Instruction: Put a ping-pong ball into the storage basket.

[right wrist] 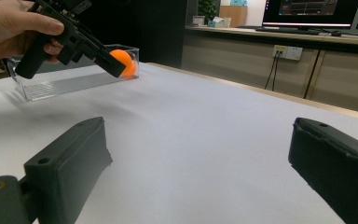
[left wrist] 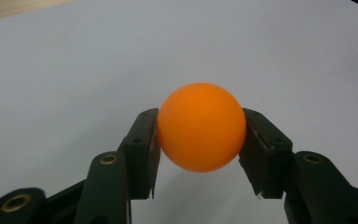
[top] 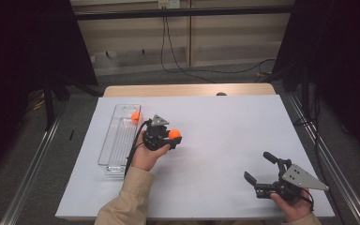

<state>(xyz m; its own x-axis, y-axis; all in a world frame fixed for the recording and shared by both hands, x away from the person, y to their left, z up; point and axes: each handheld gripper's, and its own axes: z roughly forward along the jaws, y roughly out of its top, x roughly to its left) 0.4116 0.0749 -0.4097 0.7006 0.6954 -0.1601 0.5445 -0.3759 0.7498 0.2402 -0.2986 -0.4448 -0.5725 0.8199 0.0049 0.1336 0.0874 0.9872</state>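
An orange ball (top: 175, 133) sits pinched between the black jaws of my left gripper (top: 173, 139), just right of a clear plastic tray (top: 114, 143). Up close in the left gripper view, the pads press both sides of the ball (left wrist: 200, 126) above the white sheet. A second orange ball (top: 135, 116) lies at the far end of the tray. My right gripper (top: 258, 165) rests near the front right of the sheet, open, with nothing between its jaws (right wrist: 198, 140). The right gripper view looks across the sheet at the left hand (right wrist: 9, 28) and the tray (right wrist: 65, 81).
A white sheet (top: 215, 154) covers the tabletop, with a strip of bare wood (top: 187, 90) along the far edge. Metal rails (top: 33, 164) run along both sides of the table. Cables (top: 178, 61) lie on the floor beyond it.
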